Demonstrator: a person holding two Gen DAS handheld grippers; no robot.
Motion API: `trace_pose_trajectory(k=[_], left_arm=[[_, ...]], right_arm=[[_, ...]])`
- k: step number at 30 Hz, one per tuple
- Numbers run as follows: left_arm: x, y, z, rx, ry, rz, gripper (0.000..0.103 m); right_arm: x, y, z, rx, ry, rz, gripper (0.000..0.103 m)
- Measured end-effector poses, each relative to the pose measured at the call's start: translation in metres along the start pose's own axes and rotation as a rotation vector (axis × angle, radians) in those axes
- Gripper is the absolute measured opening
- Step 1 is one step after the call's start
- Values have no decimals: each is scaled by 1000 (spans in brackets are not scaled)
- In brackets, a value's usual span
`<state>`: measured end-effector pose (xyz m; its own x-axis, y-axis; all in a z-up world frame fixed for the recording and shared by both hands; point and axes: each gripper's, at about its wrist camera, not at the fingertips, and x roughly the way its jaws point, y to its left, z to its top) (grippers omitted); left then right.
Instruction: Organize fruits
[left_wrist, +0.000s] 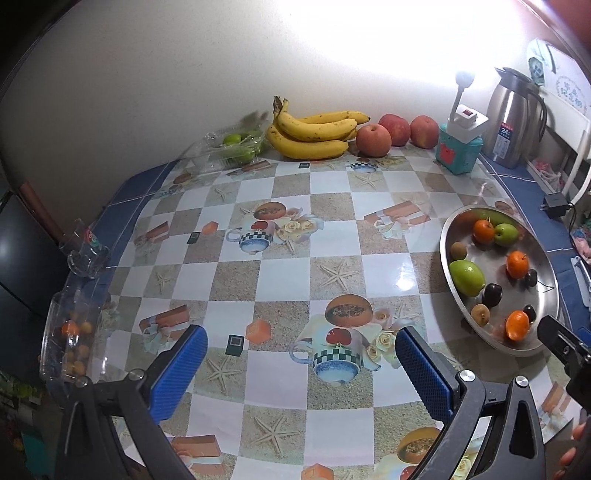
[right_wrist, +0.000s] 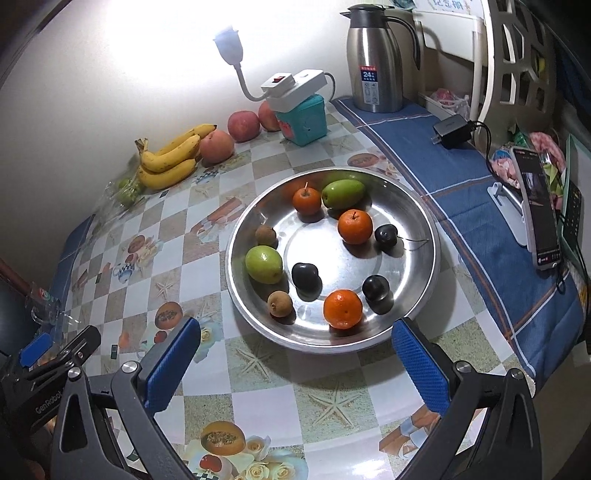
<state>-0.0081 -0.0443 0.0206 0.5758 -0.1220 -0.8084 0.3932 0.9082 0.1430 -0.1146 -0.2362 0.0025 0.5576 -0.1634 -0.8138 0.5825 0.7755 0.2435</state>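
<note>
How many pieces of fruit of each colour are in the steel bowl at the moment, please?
Steel bowl contents:
Orange fruits: 3
Green fruits: 2
Dark plums: 3
Small brown fruits: 2
Total: 10

Three orange mandarins (right_wrist: 342, 308), two green jujubes (right_wrist: 263, 264), three dark plums (right_wrist: 305, 275) and two brown longans (right_wrist: 280, 303) are scattered apart in a round steel basin (right_wrist: 424, 295); yellow bananas (right_wrist: 168, 158) and three red apples (right_wrist: 217, 146) are lined along the wall.
</note>
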Motion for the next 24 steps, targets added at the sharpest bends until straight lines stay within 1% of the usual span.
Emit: trace_pose_trajectory(k=[3, 7, 24], left_arm=[[0, -1, 0, 1, 4, 0, 103], [4, -1, -1, -2, 27, -3, 103], [8, -1, -3, -8, 48, 0, 103]], right_arm=[[1, 3, 0, -10, 3, -3, 103], [2, 4, 0, -19, 8, -2, 103], [5, 5, -2, -22, 22, -5, 103]])
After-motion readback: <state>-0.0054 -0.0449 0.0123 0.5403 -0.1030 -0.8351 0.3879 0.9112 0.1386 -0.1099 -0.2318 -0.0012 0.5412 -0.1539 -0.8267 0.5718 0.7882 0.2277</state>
